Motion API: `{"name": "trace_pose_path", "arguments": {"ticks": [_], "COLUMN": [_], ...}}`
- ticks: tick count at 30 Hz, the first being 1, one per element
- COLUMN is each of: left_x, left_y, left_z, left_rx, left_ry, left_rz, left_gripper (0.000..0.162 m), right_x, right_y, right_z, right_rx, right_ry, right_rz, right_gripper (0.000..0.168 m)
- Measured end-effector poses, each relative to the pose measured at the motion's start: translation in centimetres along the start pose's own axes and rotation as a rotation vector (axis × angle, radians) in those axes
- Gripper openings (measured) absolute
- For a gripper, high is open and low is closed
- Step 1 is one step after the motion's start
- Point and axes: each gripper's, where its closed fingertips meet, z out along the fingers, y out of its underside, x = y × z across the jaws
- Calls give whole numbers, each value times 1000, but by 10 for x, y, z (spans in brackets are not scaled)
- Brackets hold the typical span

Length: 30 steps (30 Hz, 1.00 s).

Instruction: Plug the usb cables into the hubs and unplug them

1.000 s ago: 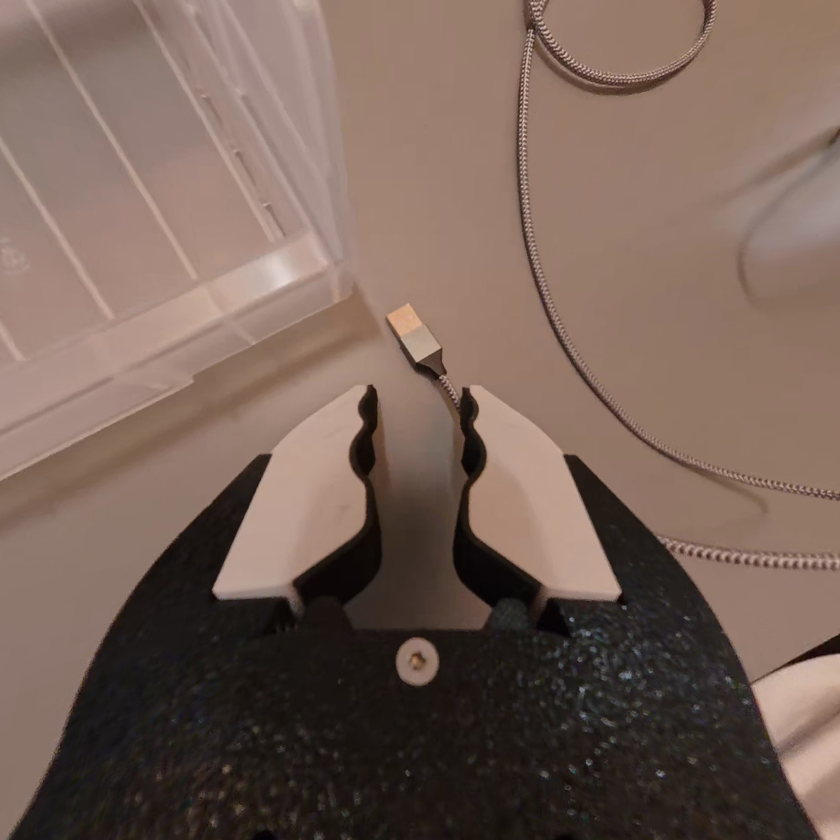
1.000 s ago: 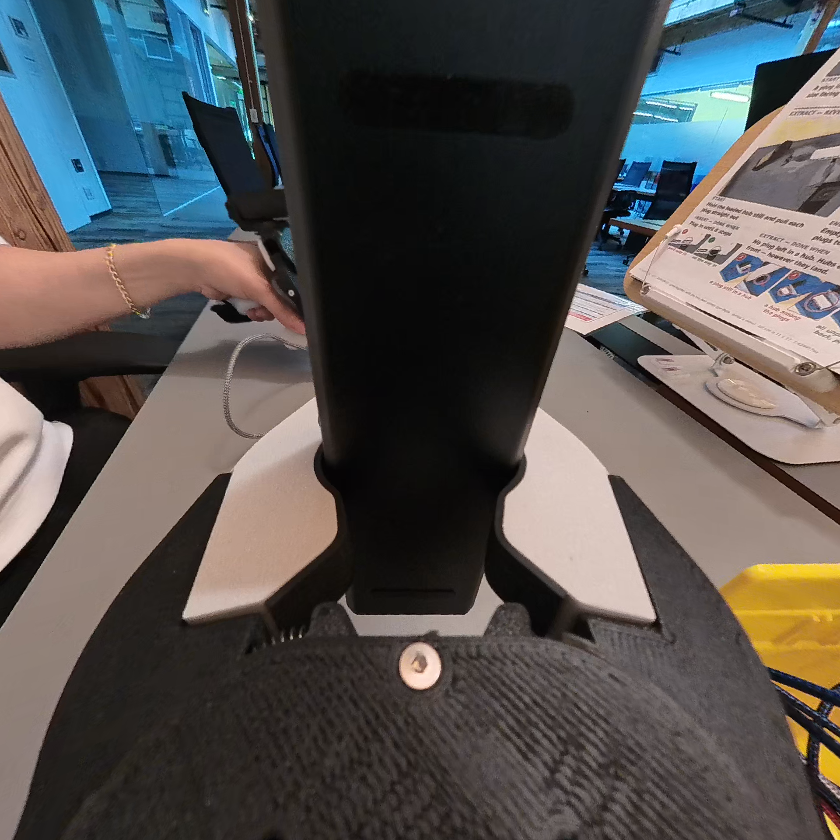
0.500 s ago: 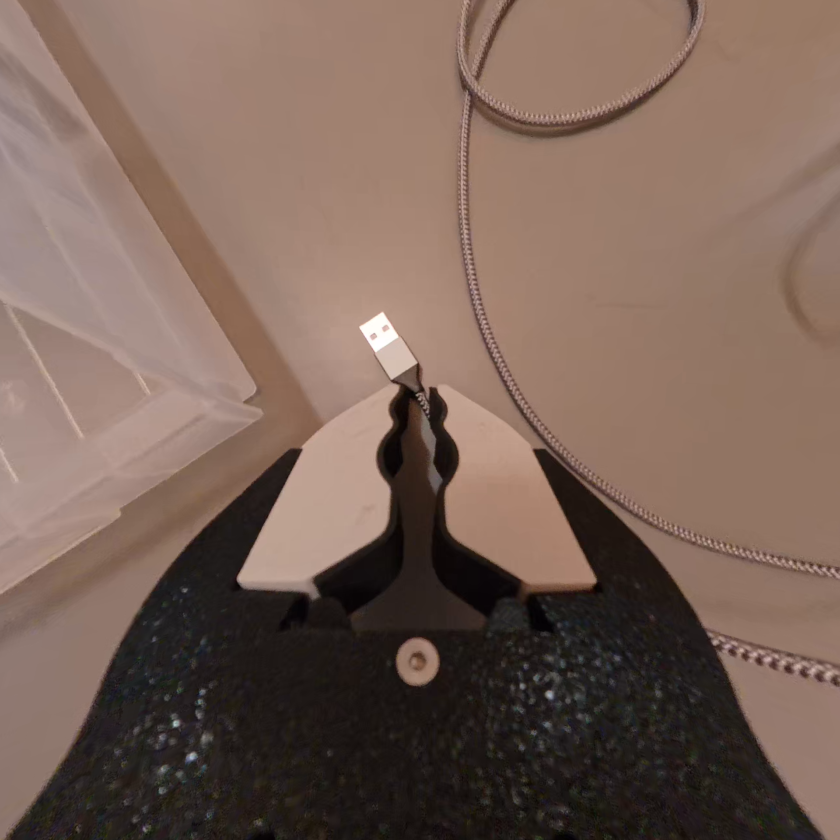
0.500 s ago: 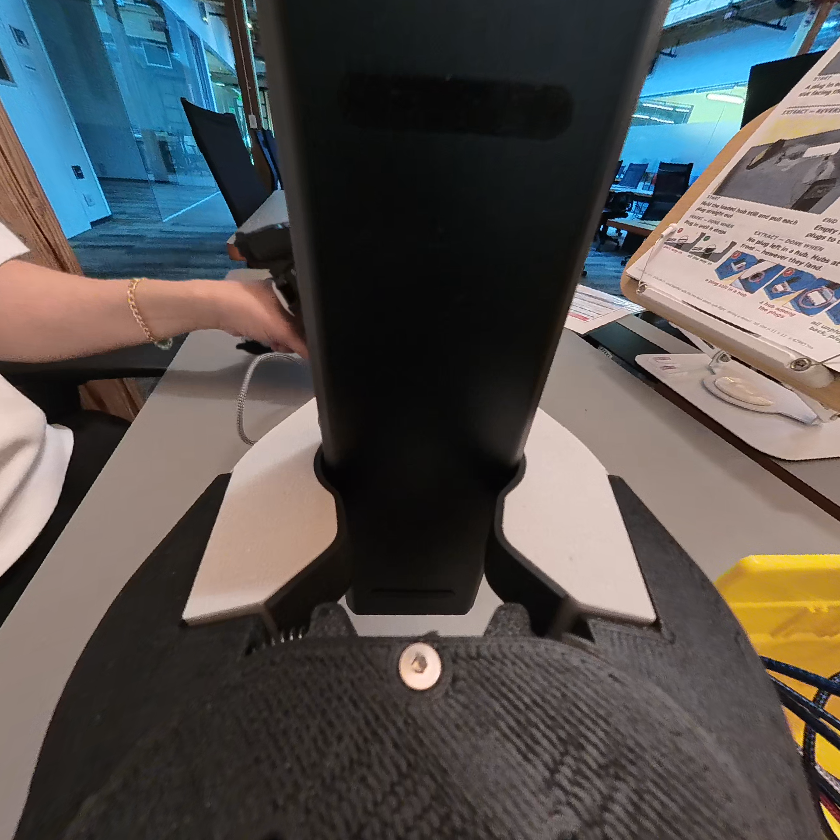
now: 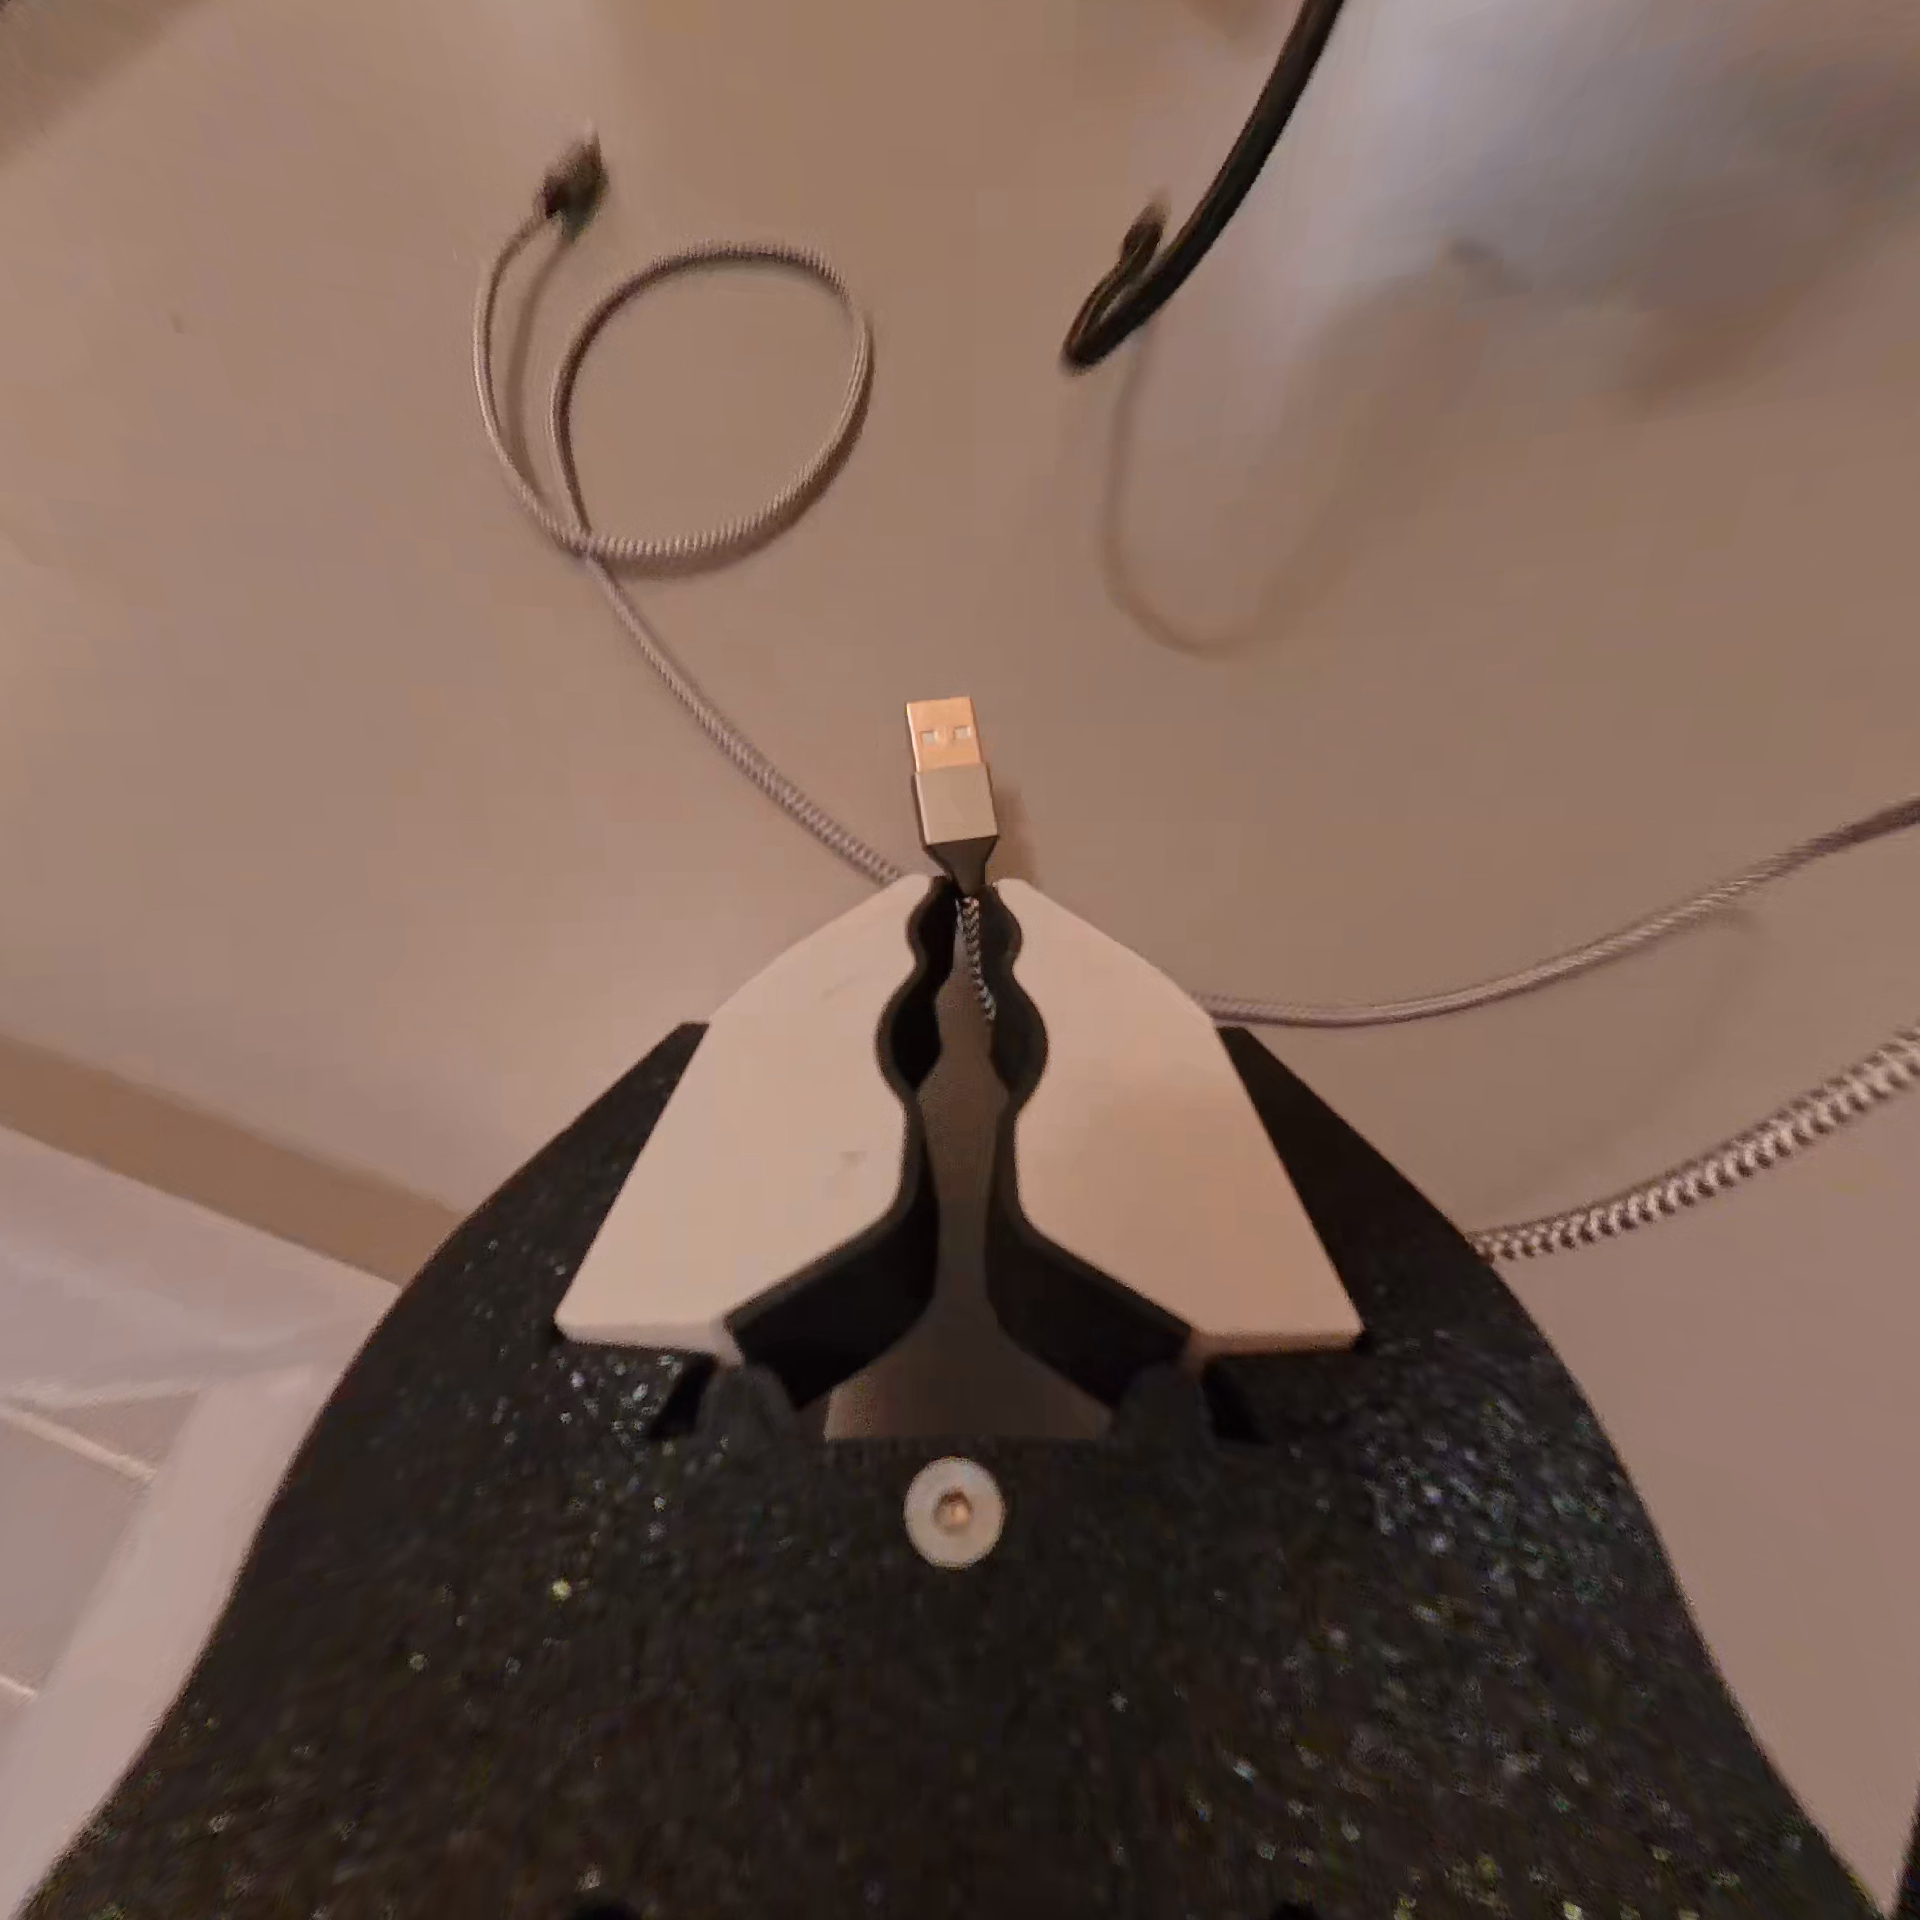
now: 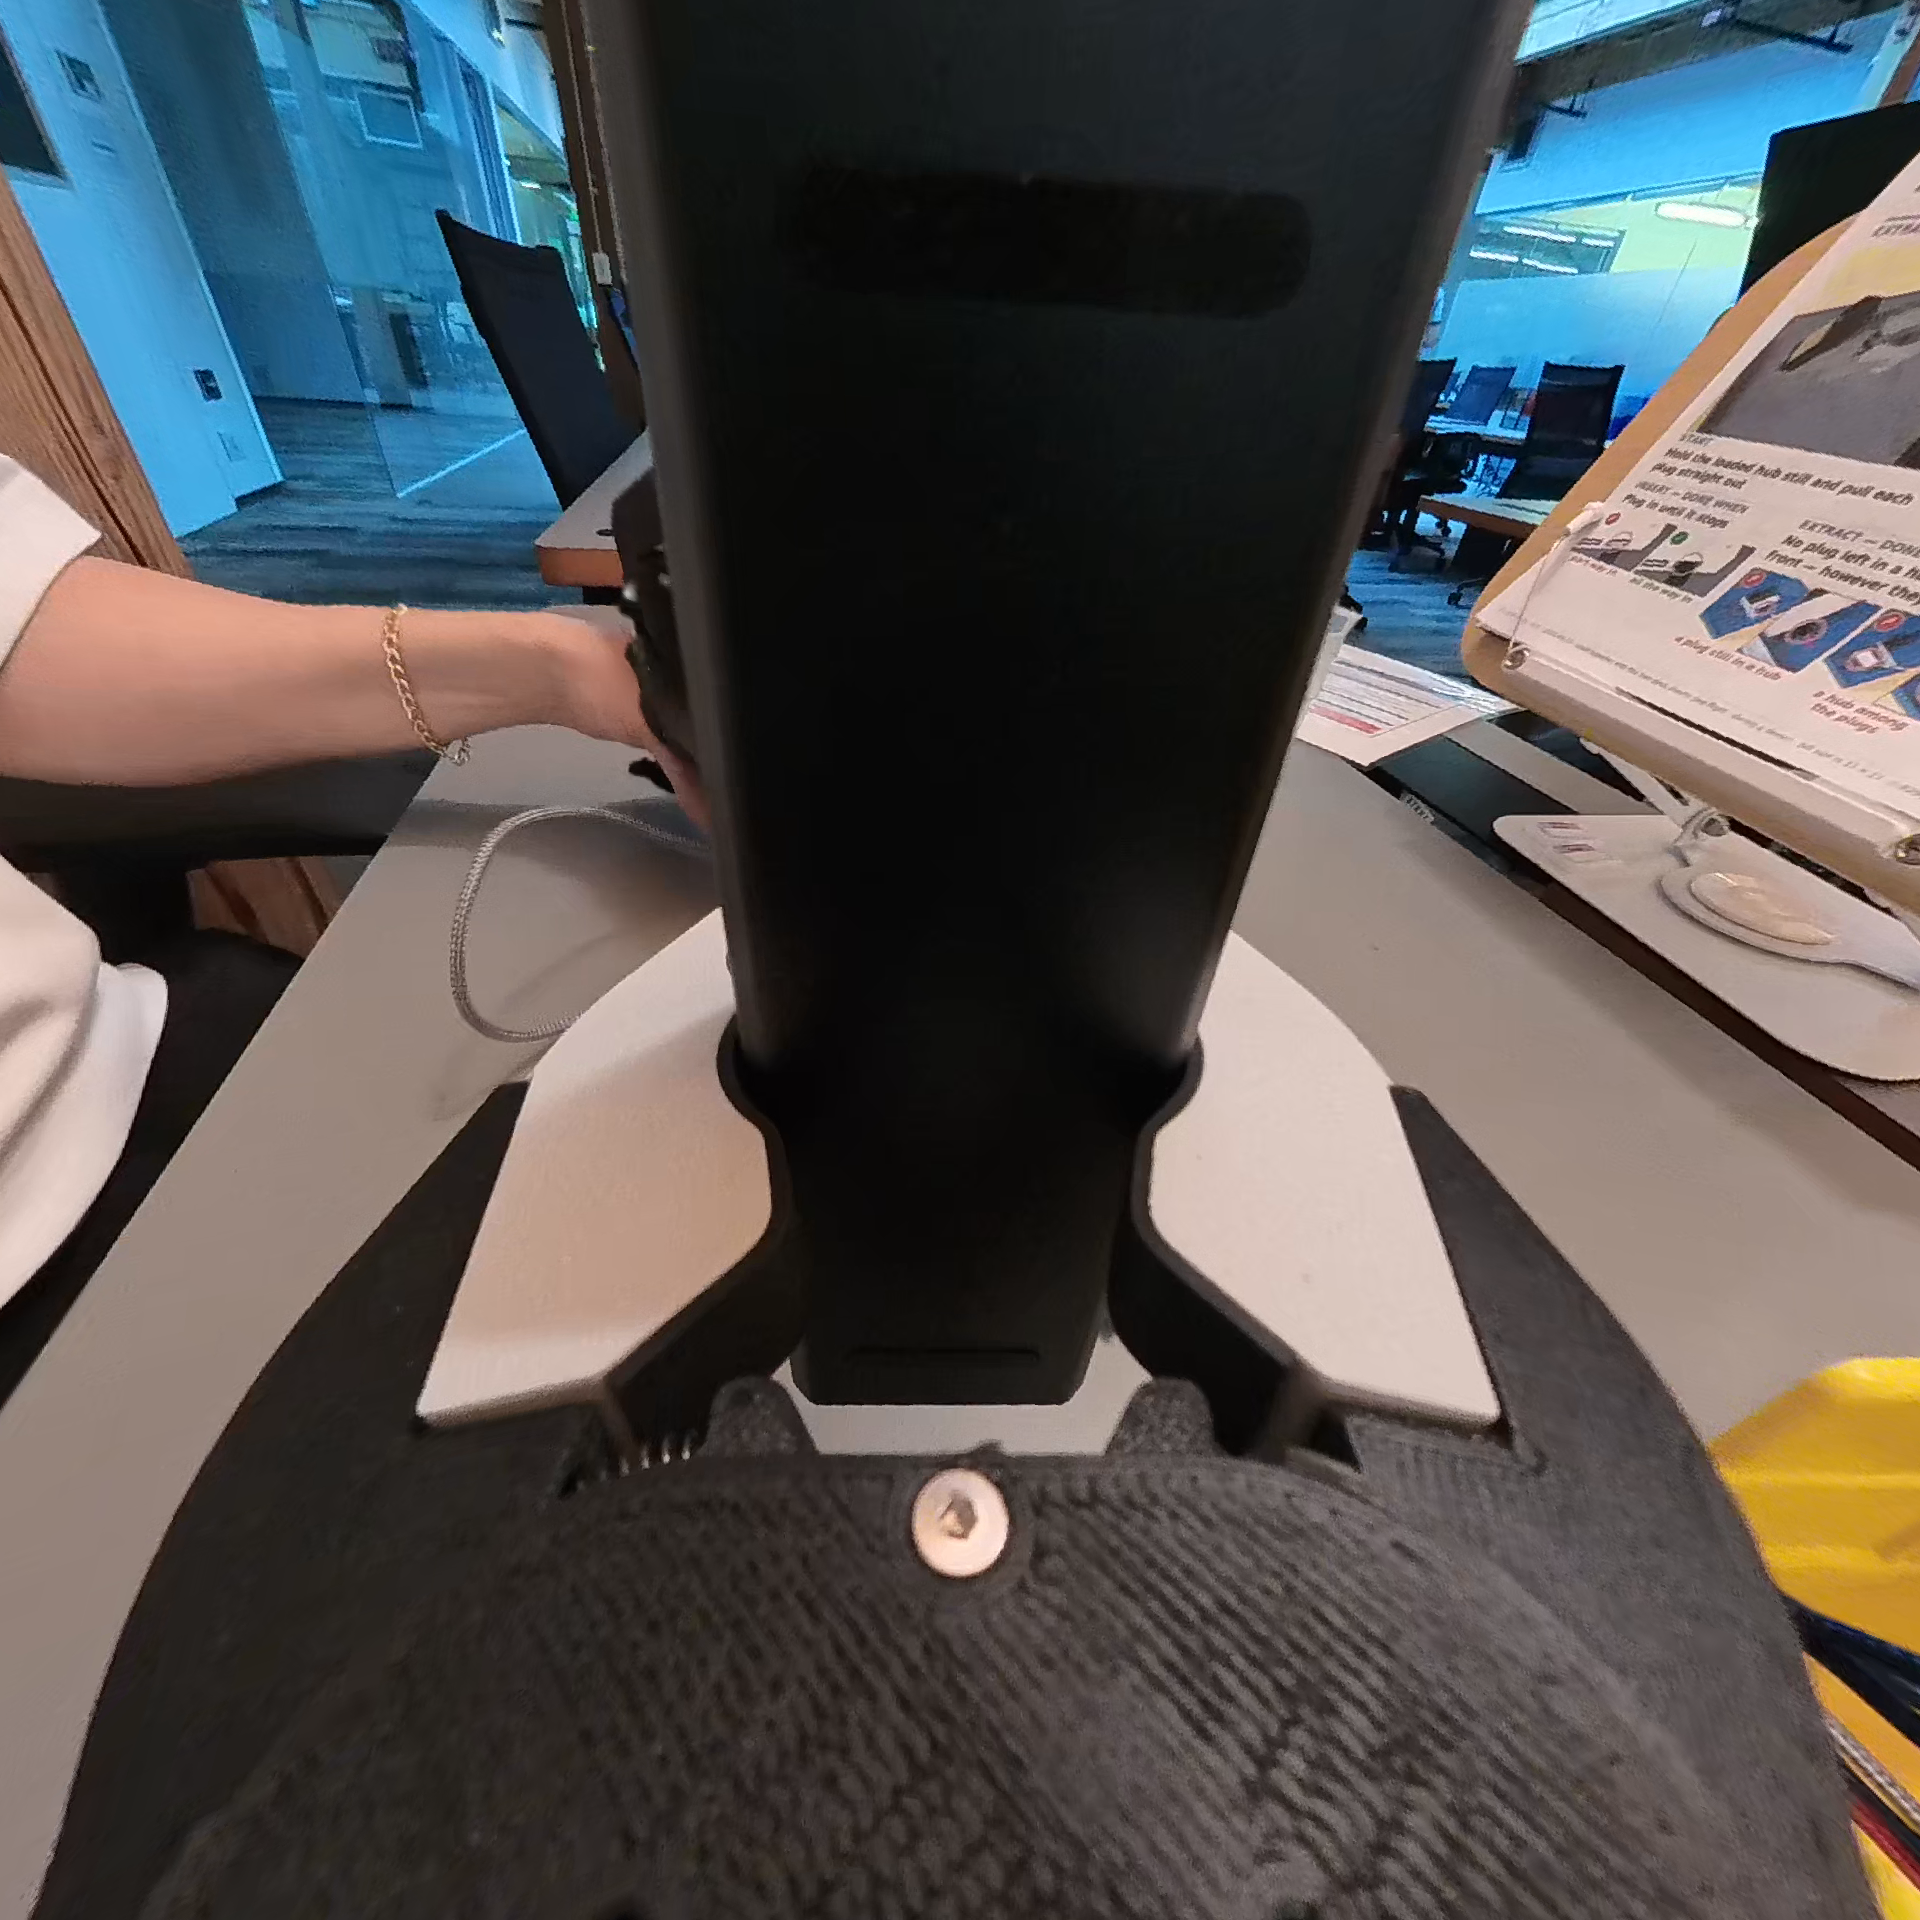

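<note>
Cable (image 5: 623,582), braided grey: you have it pinched in your left gripper (image 5: 971,894) just behind the plug (image 5: 951,790), fingers drawn in narrow on the braid. Plug juts out past the fingertips, metal end pointing away from you, held above the table (image 5: 312,727). Rest of the cable runs off left into a loop on the table, small dark connector (image 5: 569,192) at its far end; more braid trails off to the right. Black cord (image 5: 1174,270) curls in at top right, blurred. Clear bin (image 5: 94,1351) at lower left edge.

Hub (image 6: 997,623), tall and black: your right gripper (image 6: 961,1081) grips it near its lower end, a finger against each side. It stands upright and fills the middle of the right wrist view, a long dark slot near its top. Behind it on the left, your left hand (image 6: 582,675), partly hidden, with grey braid curving on the table below. Instruction sheet on a stand (image 6: 1714,644) to the right. Yellow bin (image 6: 1829,1517) at lower right.
</note>
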Motion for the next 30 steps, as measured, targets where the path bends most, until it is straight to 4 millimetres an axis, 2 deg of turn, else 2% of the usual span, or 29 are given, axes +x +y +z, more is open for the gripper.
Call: {"name": "trace_pose_path", "arguments": {"ticks": [4,8,10,12,14,19,23,30], "left_x": [7,18,34,50,65,77,74,78], "left_y": [-26,-53,-76,-97,-110,-130,-134,-131], "left_z": [-24,-58,-73,-81,-79,-55,-36,-20], "left_rx": [45,16,41,41,-17,-191,-279,-315], "left_ry": [31,56,132,230,320,383,395,477], "left_rz": [28,90,97,100,121,202,221,171], "left_gripper": [4,4,4,4,4,4,4,4], "right_x": [-3,-9,-15,-23,-32,-46,-49,-49], "right_y": [6,11,9,4,1,1,6,12], "right_z": [10,19,23,27,31,45,50,51], "right_rx": [-6,-16,18,65,101,108,89,81], "right_ry": [-22,-56,-91,-145,-185,-261,-285,-289], "right_rz": [13,14,14,14,6,75,137,151], "right_gripper": [72,73,73,73,73,74,73,73]}}
